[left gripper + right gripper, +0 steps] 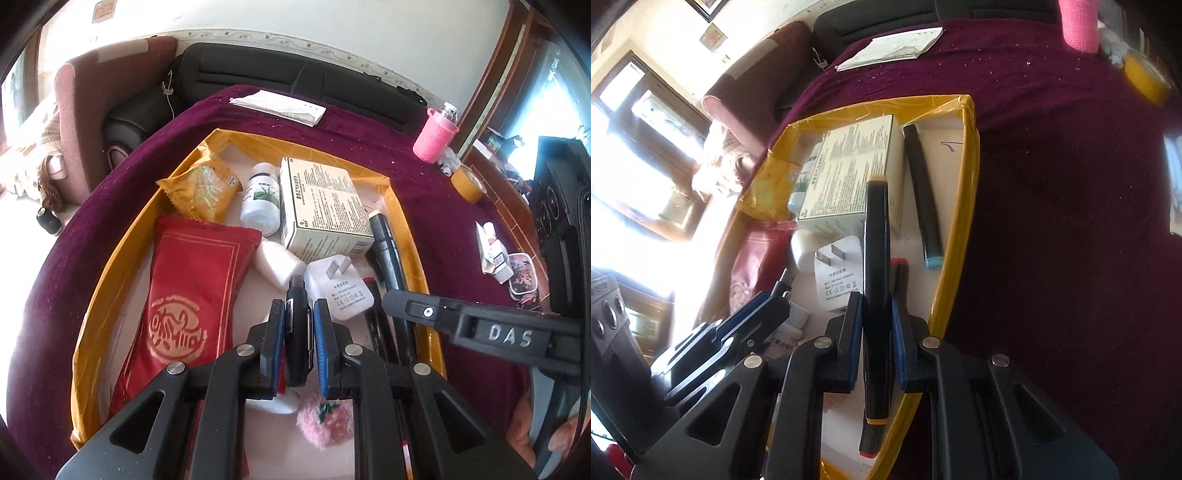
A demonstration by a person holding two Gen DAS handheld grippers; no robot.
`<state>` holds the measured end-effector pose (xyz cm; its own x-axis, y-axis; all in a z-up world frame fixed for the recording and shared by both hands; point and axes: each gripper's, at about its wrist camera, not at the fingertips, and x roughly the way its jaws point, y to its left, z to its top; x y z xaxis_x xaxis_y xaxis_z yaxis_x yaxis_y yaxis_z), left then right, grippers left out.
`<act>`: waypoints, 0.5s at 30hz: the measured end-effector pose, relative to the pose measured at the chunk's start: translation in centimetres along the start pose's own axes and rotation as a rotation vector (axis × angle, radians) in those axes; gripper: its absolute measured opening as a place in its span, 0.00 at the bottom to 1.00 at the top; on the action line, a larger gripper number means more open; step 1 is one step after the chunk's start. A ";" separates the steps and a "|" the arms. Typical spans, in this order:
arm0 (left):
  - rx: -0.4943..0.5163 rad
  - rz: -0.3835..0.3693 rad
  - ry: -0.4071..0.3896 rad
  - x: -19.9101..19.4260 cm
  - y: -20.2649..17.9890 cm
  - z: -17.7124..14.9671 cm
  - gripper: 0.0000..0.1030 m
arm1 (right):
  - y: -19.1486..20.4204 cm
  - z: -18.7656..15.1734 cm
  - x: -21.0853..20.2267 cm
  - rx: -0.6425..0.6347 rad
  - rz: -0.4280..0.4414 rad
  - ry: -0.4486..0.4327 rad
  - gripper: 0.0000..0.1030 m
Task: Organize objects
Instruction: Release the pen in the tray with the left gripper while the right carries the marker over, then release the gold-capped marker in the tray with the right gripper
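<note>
A shallow box with yellow-taped walls (399, 206) lies on a maroon cloth and holds the objects. My left gripper (298, 317) is shut on a small black device (297, 332) over the box. My right gripper (876, 314) is shut on a black marker with orange ends (876, 266), held above the box's right side; the marker also shows in the left wrist view (384, 240). In the box lie a red packet (188, 295), a yellow snack bag (201, 190), a white bottle (260, 199), a carton (321, 206), a white charger (338, 290) and a blue-tipped marker (921, 195).
On the cloth outside the box are folded paper (280, 105), a pink-sleeved bottle (436, 134), a yellow tape roll (469, 182) and small items at the right edge (495, 254). A black sofa (295, 74) and a maroon chair (96, 92) stand behind.
</note>
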<state>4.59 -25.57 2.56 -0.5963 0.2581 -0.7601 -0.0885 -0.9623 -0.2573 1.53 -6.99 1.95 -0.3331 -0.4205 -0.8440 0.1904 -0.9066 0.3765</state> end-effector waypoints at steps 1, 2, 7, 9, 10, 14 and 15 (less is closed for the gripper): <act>0.001 -0.009 0.001 0.1 0.0 0.0 0.12 | 0.1 0.3 0.1 -0.009 -0.019 -0.001 0.12; 0.001 -0.018 0.002 0.1 0.0 0.1 0.12 | 0.4 0.3 0.3 -0.019 -0.042 -0.006 0.12; -0.006 -0.050 -0.001 -0.1 0.0 -0.1 0.30 | 0.1 1.1 0.5 -0.031 -0.089 -0.023 0.14; -0.025 -0.060 -0.007 -0.5 0.3 -0.1 0.57 | 0.0 1.2 -0.1 -0.032 -0.111 -0.044 0.24; -0.042 -0.064 -0.015 -0.8 0.4 -0.1 0.59 | 0.1 1.5 0.1 -0.031 -0.110 -0.055 0.25; -0.082 -0.081 -0.044 -2.4 0.9 0.0 0.61 | 0.2 1.7 -0.9 -0.019 -0.109 -0.096 0.26; -0.080 -0.073 -0.052 -2.7 0.9 0.0 0.62 | 0.2 1.6 -1.4 -0.022 -0.120 -0.117 0.28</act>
<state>6.11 -27.10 4.43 -0.6312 0.3205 -0.7063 -0.0704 -0.9305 -0.3594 0.57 -6.62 3.82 -0.4594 -0.3115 -0.8318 0.1626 -0.9502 0.2660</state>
